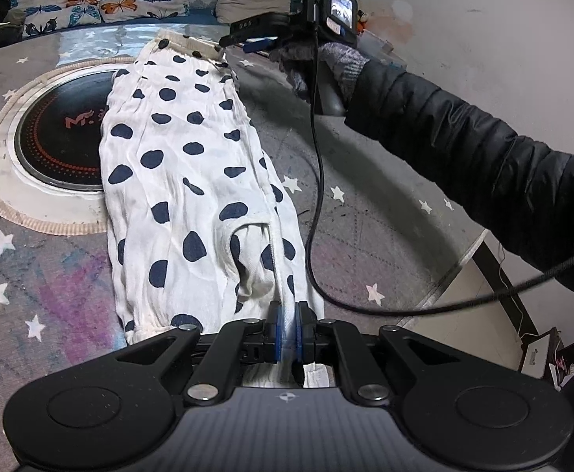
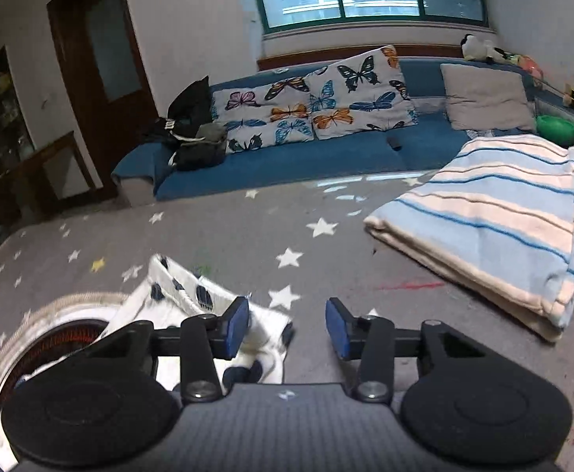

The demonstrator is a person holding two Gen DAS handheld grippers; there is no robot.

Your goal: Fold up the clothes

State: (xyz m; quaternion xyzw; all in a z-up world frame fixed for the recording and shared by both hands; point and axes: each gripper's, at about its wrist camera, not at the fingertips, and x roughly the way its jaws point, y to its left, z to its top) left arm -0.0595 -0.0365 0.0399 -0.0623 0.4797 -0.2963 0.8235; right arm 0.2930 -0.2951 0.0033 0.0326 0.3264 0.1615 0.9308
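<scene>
A white garment with dark blue polka dots [image 1: 184, 181] lies lengthwise on the grey star-patterned table cover [image 1: 31, 275], partly over a round black cooktop [image 1: 58, 137]. My left gripper [image 1: 287, 334] is shut on the garment's near edge, with white fabric pinched between its blue pads. My right gripper [image 2: 287, 326] is open and empty, just right of the garment's far end [image 2: 192, 295]. In the left wrist view it [image 1: 255, 41] hovers at the garment's far edge, held by a gloved hand.
A folded striped blue and cream towel [image 2: 495, 220] lies at the right of the table. A blue sofa [image 2: 306, 157] with butterfly cushions stands behind. A black cable [image 1: 318, 196] hangs from the right gripper across the table. The table edge [image 1: 464, 259] is at the right.
</scene>
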